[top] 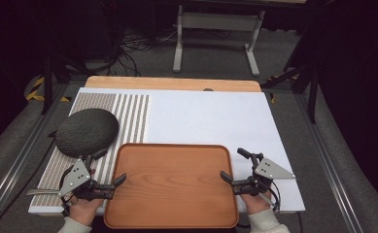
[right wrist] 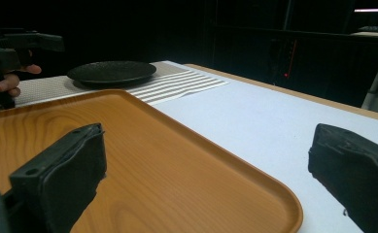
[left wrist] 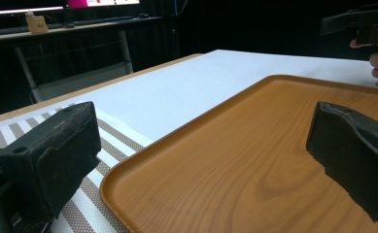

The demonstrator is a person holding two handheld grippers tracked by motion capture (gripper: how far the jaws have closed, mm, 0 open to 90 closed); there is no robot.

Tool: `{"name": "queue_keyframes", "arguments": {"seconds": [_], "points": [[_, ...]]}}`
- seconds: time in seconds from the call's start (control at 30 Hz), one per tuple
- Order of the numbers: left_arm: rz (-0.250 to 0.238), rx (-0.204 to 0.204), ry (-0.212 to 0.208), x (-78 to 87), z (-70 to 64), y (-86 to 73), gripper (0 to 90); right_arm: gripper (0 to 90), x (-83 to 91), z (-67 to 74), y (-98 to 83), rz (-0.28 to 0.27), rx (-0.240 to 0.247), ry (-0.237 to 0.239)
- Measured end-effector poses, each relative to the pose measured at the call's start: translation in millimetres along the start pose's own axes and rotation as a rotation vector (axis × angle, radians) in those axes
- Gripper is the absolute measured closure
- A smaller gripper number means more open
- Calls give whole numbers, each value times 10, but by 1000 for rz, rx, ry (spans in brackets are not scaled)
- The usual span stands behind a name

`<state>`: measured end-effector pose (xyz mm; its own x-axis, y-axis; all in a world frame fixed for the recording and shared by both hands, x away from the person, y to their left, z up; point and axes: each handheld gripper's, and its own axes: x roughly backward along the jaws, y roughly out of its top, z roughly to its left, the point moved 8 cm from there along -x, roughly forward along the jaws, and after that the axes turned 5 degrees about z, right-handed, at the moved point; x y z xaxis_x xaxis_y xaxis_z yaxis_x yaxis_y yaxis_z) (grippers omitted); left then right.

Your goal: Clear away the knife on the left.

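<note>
A bare orange-brown wooden tray [top: 172, 194] lies at the near middle of the white tabletop [top: 206, 116]. My left gripper [top: 111, 166] stands open across the tray's left edge: in the left gripper view [left wrist: 201, 160] one jaw hangs over the striped placemat and the other over the tray [left wrist: 235, 160]. My right gripper [top: 231, 163] stands open across the right edge: in the right gripper view [right wrist: 206, 165] one jaw is above the tray [right wrist: 143, 160] and the other above the white top. Neither holds anything.
A dark textured round plate [top: 87, 131] rests on the striped placemat [top: 128, 111] at the left, just beyond my left gripper, and it appears as the plate [right wrist: 111, 72] across the tray. A wooden table edge [top: 172, 83] runs along the back. A white-legged stand [top: 215, 29] sits on the floor behind.
</note>
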<state>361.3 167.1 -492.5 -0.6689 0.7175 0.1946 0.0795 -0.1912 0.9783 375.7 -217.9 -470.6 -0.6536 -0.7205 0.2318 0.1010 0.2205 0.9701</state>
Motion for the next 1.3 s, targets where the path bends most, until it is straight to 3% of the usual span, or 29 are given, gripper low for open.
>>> {"name": "queue_keyframes", "arguments": {"seconds": [0.2, 0.53, 0.8, 0.87, 1.3], "points": [[-11, 12, -37, 15, -24, 31, 0, 9, 14, 6, 15, -5, 0, 3], [8, 38, -65, 48, 11, 61, 4, 12, 10, 42, 25, -1, 3, 15], [51, 3, -94, 90, -1, 120, 17, 15, 16, 52, 38, -5, 6, 26], [68, 11, -111, 106, 8, 138, 25, 15, 18, 48, 36, -4, 7, 25], [97, -16, -185, 198, 24, 356, 42, 15, 35, 23, 24, -3, -7, 18]]}}
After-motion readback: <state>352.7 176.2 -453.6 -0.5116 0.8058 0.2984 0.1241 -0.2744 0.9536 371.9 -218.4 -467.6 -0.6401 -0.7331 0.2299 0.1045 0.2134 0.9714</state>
